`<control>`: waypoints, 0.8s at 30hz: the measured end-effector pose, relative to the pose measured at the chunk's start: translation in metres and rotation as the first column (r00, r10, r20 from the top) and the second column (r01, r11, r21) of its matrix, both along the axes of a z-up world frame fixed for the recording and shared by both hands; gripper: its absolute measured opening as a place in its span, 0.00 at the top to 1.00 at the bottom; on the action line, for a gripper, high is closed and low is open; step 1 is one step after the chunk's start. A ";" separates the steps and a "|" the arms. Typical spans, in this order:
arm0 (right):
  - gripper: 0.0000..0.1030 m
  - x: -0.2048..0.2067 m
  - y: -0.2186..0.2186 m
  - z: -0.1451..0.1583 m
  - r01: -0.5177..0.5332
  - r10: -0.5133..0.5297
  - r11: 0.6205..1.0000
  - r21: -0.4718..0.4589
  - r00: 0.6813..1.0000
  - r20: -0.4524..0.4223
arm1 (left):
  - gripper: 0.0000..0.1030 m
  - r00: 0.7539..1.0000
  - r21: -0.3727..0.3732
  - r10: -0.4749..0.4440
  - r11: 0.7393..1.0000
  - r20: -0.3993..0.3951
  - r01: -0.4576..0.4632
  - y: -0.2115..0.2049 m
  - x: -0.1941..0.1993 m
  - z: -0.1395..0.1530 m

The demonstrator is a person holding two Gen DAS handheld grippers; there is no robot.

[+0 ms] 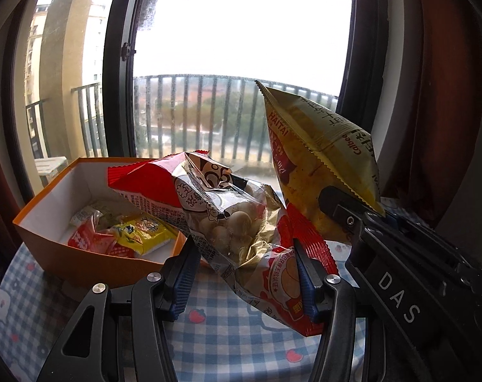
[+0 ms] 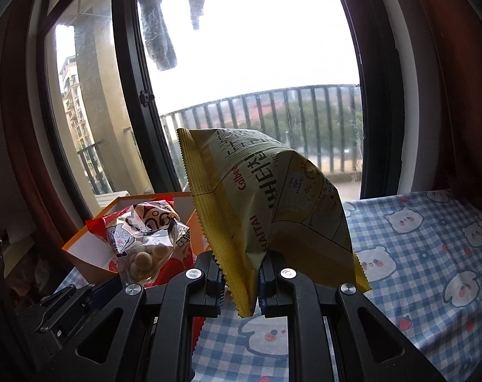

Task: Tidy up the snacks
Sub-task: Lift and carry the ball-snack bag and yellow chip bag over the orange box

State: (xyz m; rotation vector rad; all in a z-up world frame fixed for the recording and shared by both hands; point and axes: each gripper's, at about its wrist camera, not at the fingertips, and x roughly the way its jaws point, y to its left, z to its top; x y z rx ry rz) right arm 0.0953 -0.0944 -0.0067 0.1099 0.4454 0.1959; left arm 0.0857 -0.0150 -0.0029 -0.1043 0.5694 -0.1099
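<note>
My left gripper (image 1: 244,273) is shut on a red and clear snack bag (image 1: 221,216) of round white biscuits and holds it above the table, right of an orange box (image 1: 81,264). The box holds several small snack packets (image 1: 126,232). My right gripper (image 2: 241,283) is shut on the lower edge of a yellow chip bag (image 2: 272,200) and holds it upright. In the left wrist view the right gripper (image 1: 339,210) and the yellow bag (image 1: 317,146) show at right. In the right wrist view the red bag (image 2: 145,242) and the box (image 2: 91,254) show at left.
A blue and white checked cloth (image 2: 415,254) with bear prints covers the table. A dark-framed window (image 2: 139,95) with a balcony railing (image 2: 304,121) stands right behind the table. A dark red curtain (image 1: 431,95) hangs at right.
</note>
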 end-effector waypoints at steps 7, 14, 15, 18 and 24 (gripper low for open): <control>0.83 0.012 0.024 0.006 -0.034 0.034 0.999 -0.001 0.999 0.018 | 0.45 0.999 -0.011 0.042 0.999 0.024 -0.042 0.024 0.006 0.009; 0.83 0.029 0.051 0.010 -0.077 0.077 0.997 0.009 0.996 0.033 | 0.45 0.994 -0.003 0.100 0.995 0.041 -0.100 0.050 0.016 0.015; 0.83 0.032 0.055 0.010 -0.084 0.084 0.996 0.009 0.996 0.034 | 0.45 0.993 -0.001 0.108 0.994 0.043 -0.108 0.053 0.017 0.015; 0.83 0.040 0.065 0.011 -0.102 0.102 0.995 0.009 0.994 0.035 | 0.45 0.991 0.001 0.129 0.992 0.044 -0.129 0.063 0.022 0.015; 0.83 0.058 0.089 0.013 -0.146 0.146 0.989 -0.002 0.988 0.042 | 0.45 0.982 -0.002 0.183 0.983 0.038 -0.183 0.084 0.036 0.017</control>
